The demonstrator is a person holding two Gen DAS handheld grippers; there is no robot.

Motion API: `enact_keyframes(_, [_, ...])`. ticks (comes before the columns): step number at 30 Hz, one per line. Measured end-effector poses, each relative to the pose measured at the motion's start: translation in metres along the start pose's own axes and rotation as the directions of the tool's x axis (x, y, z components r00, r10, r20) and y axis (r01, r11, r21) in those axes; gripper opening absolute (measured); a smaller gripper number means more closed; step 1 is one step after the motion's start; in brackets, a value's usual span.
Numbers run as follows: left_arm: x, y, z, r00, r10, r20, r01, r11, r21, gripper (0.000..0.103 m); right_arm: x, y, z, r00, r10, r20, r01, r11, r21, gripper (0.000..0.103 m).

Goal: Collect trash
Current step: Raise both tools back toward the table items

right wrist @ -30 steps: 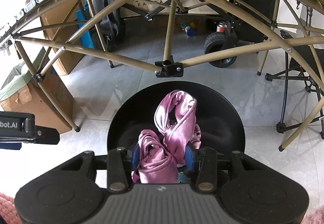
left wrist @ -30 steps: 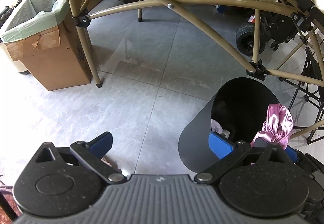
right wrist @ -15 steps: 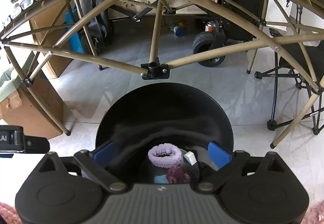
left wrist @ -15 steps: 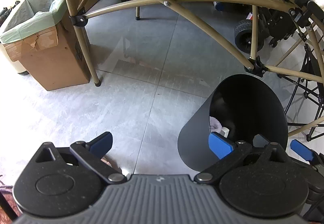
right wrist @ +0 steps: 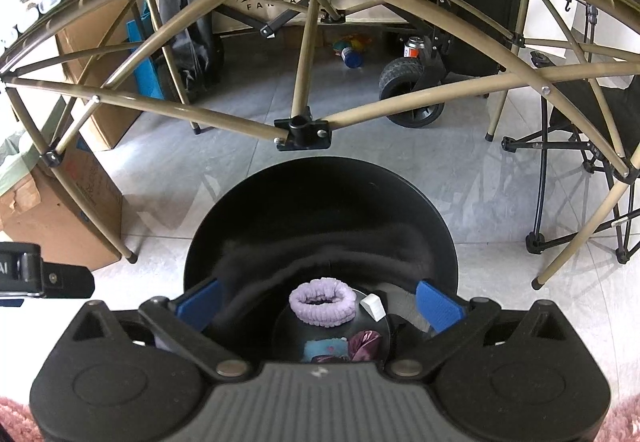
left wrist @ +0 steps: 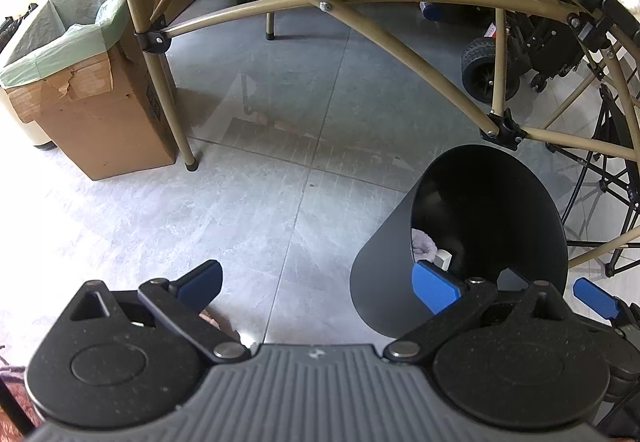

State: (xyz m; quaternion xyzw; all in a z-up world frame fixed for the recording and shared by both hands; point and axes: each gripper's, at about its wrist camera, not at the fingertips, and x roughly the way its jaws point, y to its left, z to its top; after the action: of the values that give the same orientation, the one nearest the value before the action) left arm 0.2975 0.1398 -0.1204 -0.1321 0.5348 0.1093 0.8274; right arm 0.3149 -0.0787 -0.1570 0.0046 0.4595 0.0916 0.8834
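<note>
A black round bin (right wrist: 320,198) stands on the floor just under my right gripper (right wrist: 320,306), which is open and empty over its mouth. At the bin's bottom lie a lilac scrunchie (right wrist: 322,305), a small white piece (right wrist: 372,306), a pink satin cloth (right wrist: 365,344) and a light blue item (right wrist: 322,349). In the left wrist view the same bin (left wrist: 384,282) is at the right. My left gripper (left wrist: 316,282) is open and empty above the floor, its right finger beside the bin's rim.
A tan folding table frame (left wrist: 360,22) arches over the floor. A cardboard box with a green liner (left wrist: 88,82) stands at the left. A wheeled cart (right wrist: 412,90) and a black folding chair (right wrist: 580,146) stand behind. Pink rug (right wrist: 16,418) lies at the near edges.
One second ago my right gripper was shut on the pink satin cloth above the bin. It has opened and the cloth has dropped to the bin's bottom. The left gripper has barely moved.
</note>
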Motion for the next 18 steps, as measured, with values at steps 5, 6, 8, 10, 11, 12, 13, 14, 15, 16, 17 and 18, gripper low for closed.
enact_keyframes(5, [-0.001, -0.003, 0.000, 1.000, -0.003, 0.003, 0.003, 1.000, 0.004, 0.103, -0.001, -0.002, 0.000, 1.000, 0.003, -0.001, -0.003, 1.000, 0.009, 0.103])
enact_keyframes(6, [-0.001, -0.003, 0.000, 1.000, -0.004, 0.005, 0.004, 1.000, 0.005, 0.103, -0.001, -0.002, 0.000, 1.000, 0.004, 0.001, -0.004, 1.000, 0.009, 0.103])
enact_keyframes(8, [-0.003, -0.003, 0.000, 1.000, -0.011, 0.009, 0.011, 1.000, 0.003, 0.103, -0.002, -0.002, 0.000, 1.000, 0.008, 0.005, -0.008, 1.000, 0.010, 0.103])
enact_keyframes(10, [-0.008, -0.002, 0.001, 0.999, -0.029, 0.022, 0.029, 1.000, 0.002, 0.103, -0.005, -0.003, 0.000, 1.000, 0.016, 0.012, -0.016, 1.000, 0.011, 0.103])
enact_keyframes(11, [-0.011, -0.002, 0.001, 0.999, -0.034, 0.034, 0.034, 0.999, 0.003, 0.103, -0.007, -0.004, 0.001, 1.000, 0.019, 0.020, -0.019, 1.000, 0.011, 0.103])
enact_keyframes(12, [-0.014, -0.002, 0.002, 0.998, -0.039, 0.045, 0.039, 0.999, 0.004, 0.103, -0.009, -0.004, 0.001, 0.999, 0.021, 0.029, -0.022, 1.000, 0.012, 0.103])
enact_keyframes(13, [-0.017, -0.002, 0.002, 0.997, -0.046, 0.057, 0.046, 0.999, 0.003, 0.103, -0.012, -0.005, 0.002, 0.999, 0.023, 0.039, -0.023, 1.000, 0.012, 0.103])
enact_keyframes(14, [-0.020, -0.003, 0.002, 0.996, -0.053, 0.068, 0.053, 0.999, 0.005, 0.103, -0.014, -0.006, 0.002, 0.999, 0.024, 0.047, -0.024, 1.000, 0.014, 0.103])
enact_keyframes(15, [-0.023, -0.004, 0.002, 0.995, -0.055, 0.079, 0.055, 0.998, 0.008, 0.103, -0.016, -0.007, 0.003, 0.998, 0.026, 0.055, -0.027, 1.000, 0.016, 0.103])
enact_keyframes(16, [-0.026, -0.005, 0.002, 0.994, -0.056, 0.091, 0.055, 0.998, 0.011, 0.103, -0.018, -0.008, 0.003, 0.998, 0.028, 0.062, -0.030, 0.999, 0.018, 0.103])
enact_keyframes(17, [-0.029, -0.006, 0.001, 0.993, -0.058, 0.107, 0.056, 0.998, 0.017, 0.103, -0.020, -0.009, 0.004, 0.997, 0.031, 0.069, -0.033, 0.999, 0.021, 0.103])
enact_keyframes(18, [-0.031, -0.007, 0.001, 0.991, -0.060, 0.121, 0.058, 0.998, 0.024, 0.103, -0.022, -0.011, 0.004, 0.996, 0.033, 0.079, -0.036, 0.999, 0.025, 0.103])
